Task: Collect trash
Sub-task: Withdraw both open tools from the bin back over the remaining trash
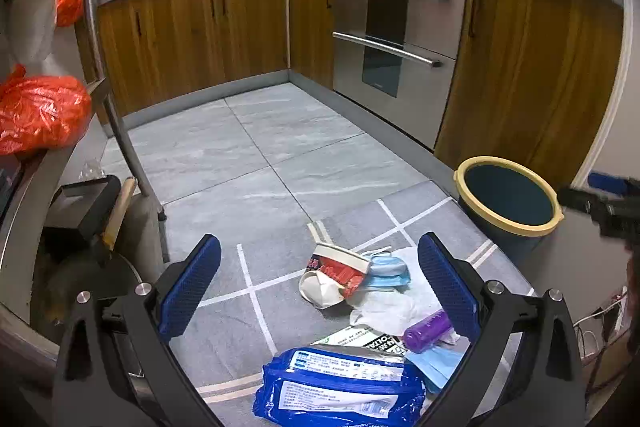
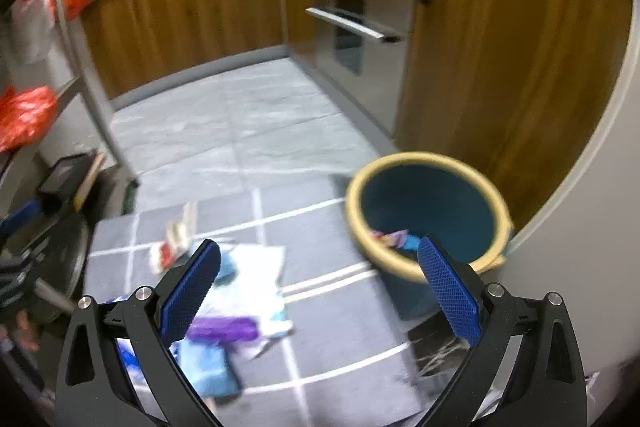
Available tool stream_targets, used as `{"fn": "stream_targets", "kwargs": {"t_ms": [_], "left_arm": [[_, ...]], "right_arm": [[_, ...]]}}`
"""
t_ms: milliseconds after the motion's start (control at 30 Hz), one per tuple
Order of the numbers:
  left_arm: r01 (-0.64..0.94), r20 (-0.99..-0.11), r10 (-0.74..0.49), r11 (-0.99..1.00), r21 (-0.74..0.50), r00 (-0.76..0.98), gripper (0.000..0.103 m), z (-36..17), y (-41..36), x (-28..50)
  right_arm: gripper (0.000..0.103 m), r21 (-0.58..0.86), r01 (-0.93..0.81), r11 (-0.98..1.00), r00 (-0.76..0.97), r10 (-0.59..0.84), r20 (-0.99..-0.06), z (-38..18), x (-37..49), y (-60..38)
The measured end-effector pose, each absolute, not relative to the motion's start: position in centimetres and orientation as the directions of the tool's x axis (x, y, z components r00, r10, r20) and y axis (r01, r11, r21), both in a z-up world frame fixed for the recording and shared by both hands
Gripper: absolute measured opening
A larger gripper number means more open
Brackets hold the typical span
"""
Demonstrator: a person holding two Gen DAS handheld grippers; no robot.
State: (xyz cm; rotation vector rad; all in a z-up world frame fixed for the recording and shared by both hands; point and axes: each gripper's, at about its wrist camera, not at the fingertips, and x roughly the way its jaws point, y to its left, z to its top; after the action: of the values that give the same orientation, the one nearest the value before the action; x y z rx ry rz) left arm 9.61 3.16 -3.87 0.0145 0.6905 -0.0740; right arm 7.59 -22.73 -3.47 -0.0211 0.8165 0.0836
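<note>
A pile of trash lies on the grey mat: a crushed red-and-white cup [image 1: 338, 269], a blue face mask [image 1: 390, 269], white tissue [image 1: 384, 309], a purple roll [image 1: 426, 331] and a blue wet-wipe pack [image 1: 340, 387]. My left gripper [image 1: 320, 287] is open and empty above the pile. A dark blue bin with a yellow rim [image 1: 510, 199] stands to the right. My right gripper [image 2: 320, 279] is open and empty beside the bin [image 2: 428, 211]; a colourful wrapper [image 2: 394, 239] lies inside it. The purple roll [image 2: 224, 329] shows blurred in the right wrist view.
Wooden cabinets [image 1: 192, 39] and a steel oven [image 1: 396, 39] line the far side and right. A metal shelf with orange bags [image 1: 40, 111] stands at the left. Grey tiled floor [image 1: 248, 147] stretches beyond the mat. Cables [image 1: 596, 323] lie at the far right.
</note>
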Motion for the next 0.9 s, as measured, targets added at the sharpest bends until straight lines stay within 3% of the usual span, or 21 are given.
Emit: {"fn": "stream_targets", "kwargs": {"t_ms": [300, 533, 667, 900], "left_arm": [[0.041, -0.681, -0.069, 0.998, -0.056, 0.729, 0.097, -5.8, 5.5, 10.8], [0.02, -0.719, -0.021, 1.0, -0.011, 0.695, 0.097, -7.6, 5.9, 11.6], [0.055, -0.766, -0.022, 0.998, 0.018, 0.642, 0.097, -10.0, 5.2, 12.4], [0.123, -0.799, -0.02, 0.99, 0.068, 0.602, 0.097, -12.9, 3.6, 14.1]], "right_arm": [[0.098, -0.039, -0.218, 0.975, 0.644, 0.114, -0.757, -6.6, 6.6, -17.7], [0.098, -0.057, -0.245, 0.968, 0.552, 0.091, -0.829, -10.4, 6.5, -15.8], [0.098, -0.122, -0.261, 0.958, 0.525, 0.035, -0.851, -12.2, 6.1, -14.9], [0.098, -0.105, -0.247, 0.963, 0.495, 0.032, -0.869, -12.7, 7.0, -15.5]]}}
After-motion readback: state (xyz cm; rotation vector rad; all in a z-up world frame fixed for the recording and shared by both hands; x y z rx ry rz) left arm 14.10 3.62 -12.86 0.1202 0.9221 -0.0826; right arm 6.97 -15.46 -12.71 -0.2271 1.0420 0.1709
